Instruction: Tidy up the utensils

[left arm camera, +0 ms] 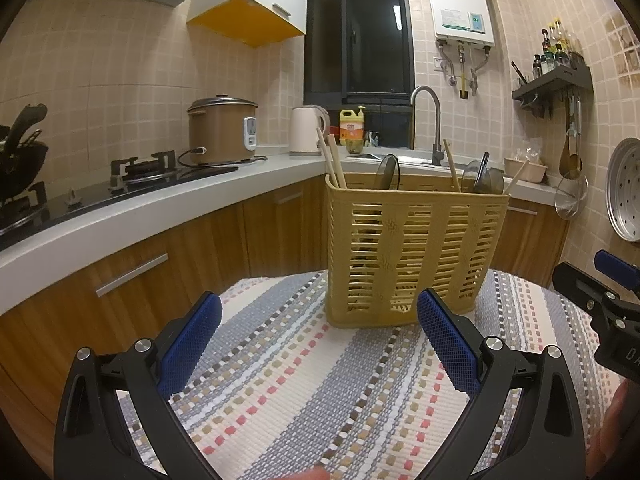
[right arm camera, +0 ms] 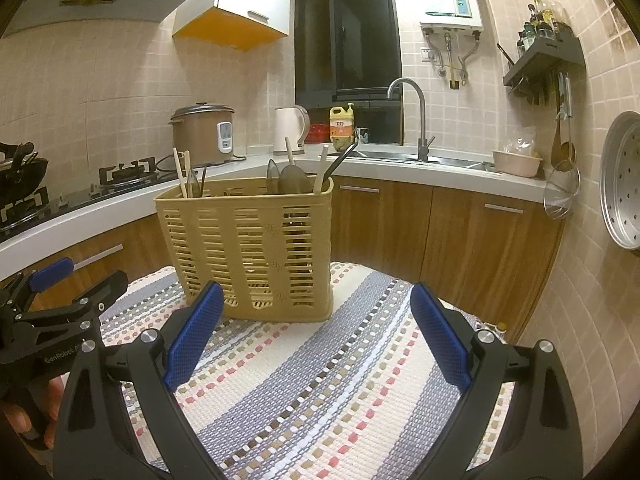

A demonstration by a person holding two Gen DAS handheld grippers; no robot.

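Note:
A yellow slatted utensil basket [left arm camera: 412, 256] stands upright on a striped woven mat [left arm camera: 304, 392]; it also shows in the right wrist view [right arm camera: 248, 248]. Wooden chopsticks [left arm camera: 332, 160] and dark spoons [left arm camera: 390, 172] stick up from its compartments, as do chopsticks [right arm camera: 180, 172] and spoons [right arm camera: 292, 180] in the right wrist view. My left gripper [left arm camera: 318, 316] is open and empty, just in front of the basket. My right gripper [right arm camera: 314, 312] is open and empty, in front and to the right of the basket. The left gripper also shows at the left of the right wrist view [right arm camera: 60, 296].
A kitchen counter [left arm camera: 160, 204] with gas stove [left arm camera: 140, 168], rice cooker [left arm camera: 222, 128], kettle [left arm camera: 306, 130] and sink tap [left arm camera: 434, 120] runs behind. Wooden cabinets [right arm camera: 440, 224] lie below. A steamer tray [right arm camera: 624, 180] and ladles [right arm camera: 562, 148] hang on the right wall.

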